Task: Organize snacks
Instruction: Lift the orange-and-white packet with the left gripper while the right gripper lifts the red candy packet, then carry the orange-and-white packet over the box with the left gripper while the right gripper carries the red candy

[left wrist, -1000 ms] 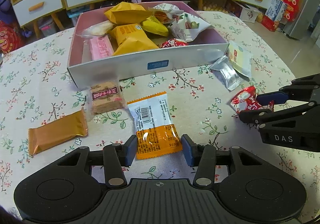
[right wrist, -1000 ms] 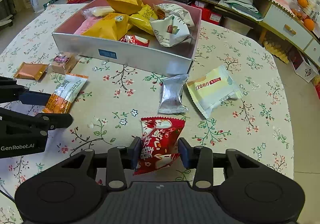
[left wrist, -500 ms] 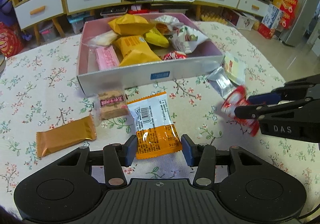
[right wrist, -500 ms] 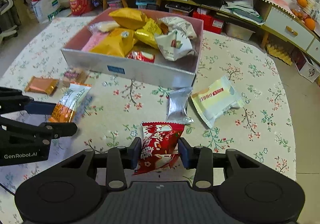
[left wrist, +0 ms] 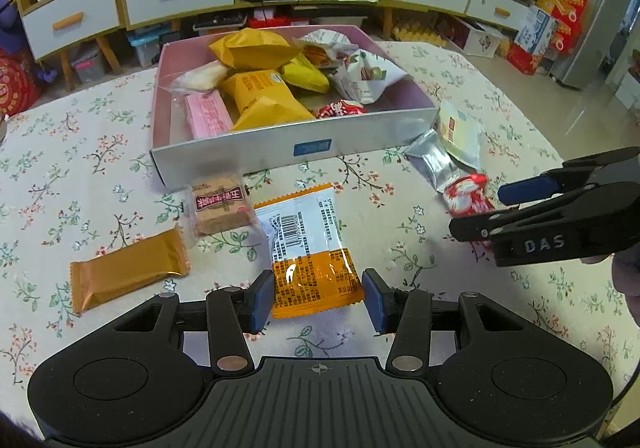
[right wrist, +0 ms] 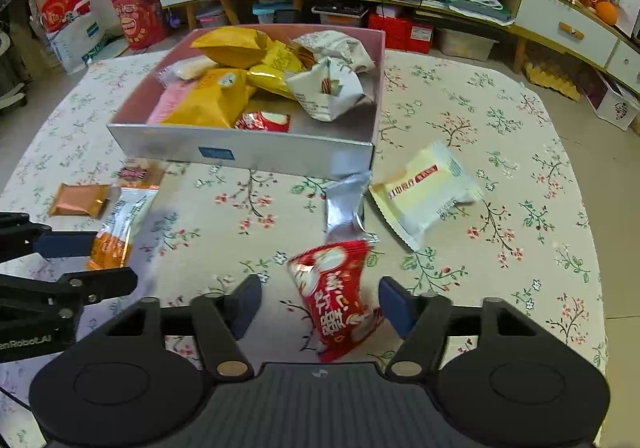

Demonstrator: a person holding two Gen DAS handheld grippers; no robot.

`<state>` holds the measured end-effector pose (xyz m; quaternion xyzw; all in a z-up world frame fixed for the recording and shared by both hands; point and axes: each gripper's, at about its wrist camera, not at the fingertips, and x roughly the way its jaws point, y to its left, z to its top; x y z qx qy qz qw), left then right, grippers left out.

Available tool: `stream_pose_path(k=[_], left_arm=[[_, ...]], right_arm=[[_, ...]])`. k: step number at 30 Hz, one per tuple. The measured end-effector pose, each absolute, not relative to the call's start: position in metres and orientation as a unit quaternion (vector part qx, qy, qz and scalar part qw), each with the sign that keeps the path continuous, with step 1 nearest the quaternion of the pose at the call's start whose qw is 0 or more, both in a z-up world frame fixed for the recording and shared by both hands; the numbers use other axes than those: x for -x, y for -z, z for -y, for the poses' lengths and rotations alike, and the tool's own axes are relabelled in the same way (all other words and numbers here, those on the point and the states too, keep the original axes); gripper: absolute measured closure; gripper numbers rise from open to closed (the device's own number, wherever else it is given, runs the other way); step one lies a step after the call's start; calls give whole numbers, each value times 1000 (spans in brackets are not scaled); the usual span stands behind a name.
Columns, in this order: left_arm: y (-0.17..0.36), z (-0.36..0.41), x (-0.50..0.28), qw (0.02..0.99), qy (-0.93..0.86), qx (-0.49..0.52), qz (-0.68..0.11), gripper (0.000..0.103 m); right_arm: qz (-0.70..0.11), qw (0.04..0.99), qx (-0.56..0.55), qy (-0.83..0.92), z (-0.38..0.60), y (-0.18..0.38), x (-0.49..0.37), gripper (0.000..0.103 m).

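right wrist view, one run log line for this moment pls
right gripper: open | red snack packet: between jaws, ungripped | left gripper: open around orange packet | box: ahead

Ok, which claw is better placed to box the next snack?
Probably left: the left claw closely brackets the flat orange packet, box straight ahead. The right claw gapes around a skewed red packet.

- My right claw [left wrist: 496, 212] carries "DAS" in pale letters on its side.
- My left claw [right wrist: 114, 262] shows "enRobot.AI", its first letter cut off.
- The orange-and-white packet [left wrist: 310, 248] bears a barcode; its fine print is unreadable.
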<state>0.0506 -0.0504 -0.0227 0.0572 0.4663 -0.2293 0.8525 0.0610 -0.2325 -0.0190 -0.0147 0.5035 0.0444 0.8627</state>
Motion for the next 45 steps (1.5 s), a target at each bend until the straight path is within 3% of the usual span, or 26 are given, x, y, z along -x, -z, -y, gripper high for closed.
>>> stream_pose_path(k=[6,8,12,30,45], left_arm=[[26,51,-50,850,230,-60,-470,58],[26,51,-51,850,229,-60,-470,58],[23,49,-52,852,229,-55,-467,58],[-16,47,-91,874,219,-23,-433,58],[-17,92,-159,873,259,-40,-410,58]], right_arm=[[-525,849,34,-37,234,37,-64,73],[-528,848,36,-34,236,39,-65,87],[-519,854,27,-27,239,32,-66,98],[-442,894,-74,-27,247,-14,-89,98],[-398,898,-186,2,257,6,-133,97]])
